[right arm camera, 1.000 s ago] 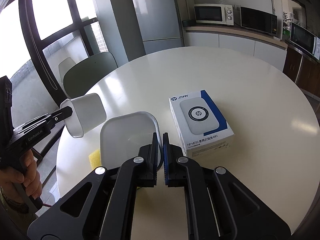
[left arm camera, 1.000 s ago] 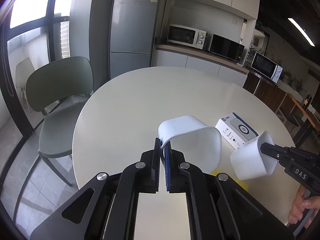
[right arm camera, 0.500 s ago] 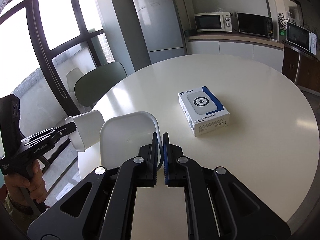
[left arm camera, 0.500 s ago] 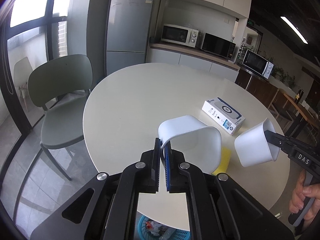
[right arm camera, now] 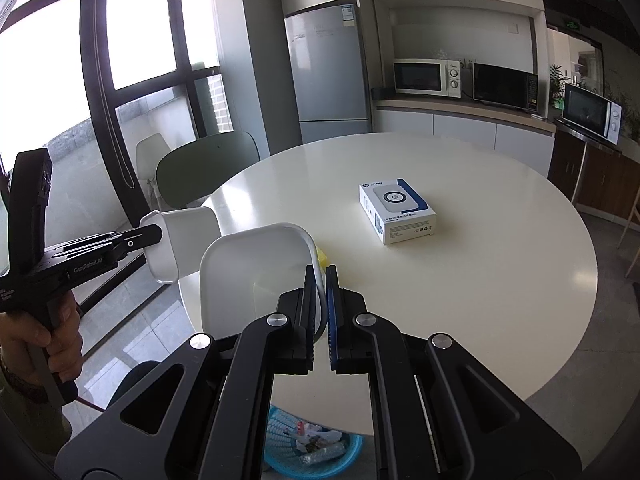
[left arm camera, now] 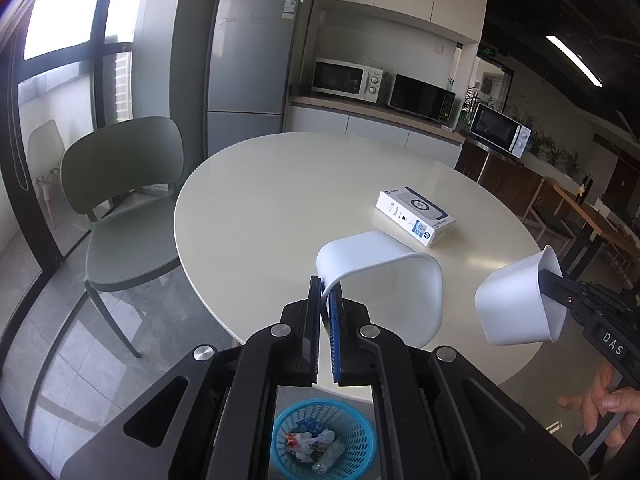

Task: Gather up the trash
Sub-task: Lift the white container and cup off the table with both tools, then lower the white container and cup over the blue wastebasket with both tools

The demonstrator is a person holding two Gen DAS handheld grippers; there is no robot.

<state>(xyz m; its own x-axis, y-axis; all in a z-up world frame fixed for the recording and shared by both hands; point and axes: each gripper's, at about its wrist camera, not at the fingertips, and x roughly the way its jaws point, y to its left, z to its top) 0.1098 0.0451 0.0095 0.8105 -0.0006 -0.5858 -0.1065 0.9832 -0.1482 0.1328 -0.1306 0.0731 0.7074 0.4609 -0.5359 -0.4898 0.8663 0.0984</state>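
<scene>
Both grippers had pulled back from the table [left arm camera: 256, 184] w/ cups in hand, and the blue basket [left arm camera: 360, 436] had come into view below (drop looked next). Left gripper [left arm camera: 325, 292] was clamped tight on its white cup [left arm camera: 384, 276], angled down; right gripper [right arm camera: 320, 280] likewise pinched its cup's [right arm camera: 256, 276] rim. Box [right arm camera: 396, 210] stayed on the table.

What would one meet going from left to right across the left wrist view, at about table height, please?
Green chair → white cup clamped in the left tool → white and blue box → second white cup → right tool holding its rim.
</scene>
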